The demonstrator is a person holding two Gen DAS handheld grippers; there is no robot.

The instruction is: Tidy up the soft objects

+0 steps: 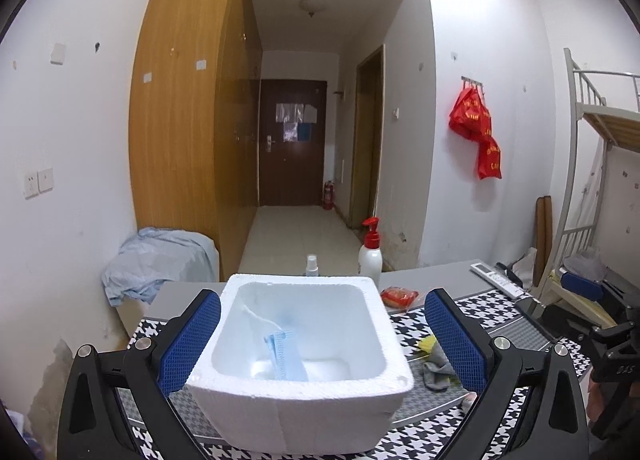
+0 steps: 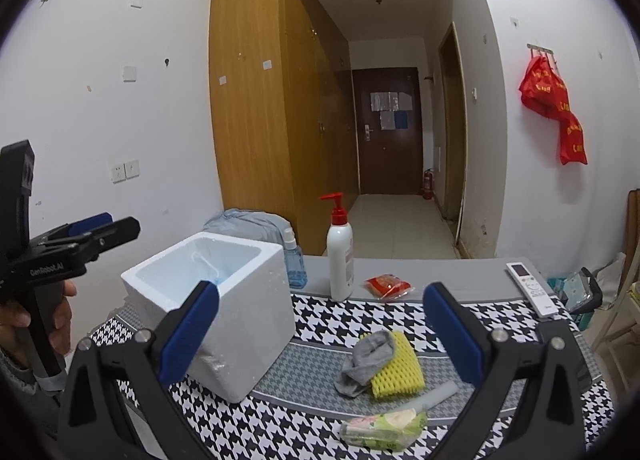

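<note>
A white foam box [image 1: 296,408] stands on the houndstooth mat, and a blue face mask [image 1: 285,356] lies inside it. My left gripper [image 1: 322,300] is open, one blue pad on each side of the box and neither touching it. A grey sock [image 2: 366,360] lies partly over a yellow foam net [image 2: 400,370] to the right of the foam box [image 2: 224,300]. A green soft packet [image 2: 384,426] lies nearer the camera. My right gripper [image 2: 322,290] hangs open and empty above the mat, behind the sock.
A white pump bottle [image 2: 340,256], a blue spray bottle [image 2: 295,260], a red packet [image 2: 387,285] and a white remote [image 2: 532,288] sit along the table's far side. A clear tube [image 2: 430,399] lies by the foam net. A hand [image 2: 60,312] holds the left gripper's handle at the left edge.
</note>
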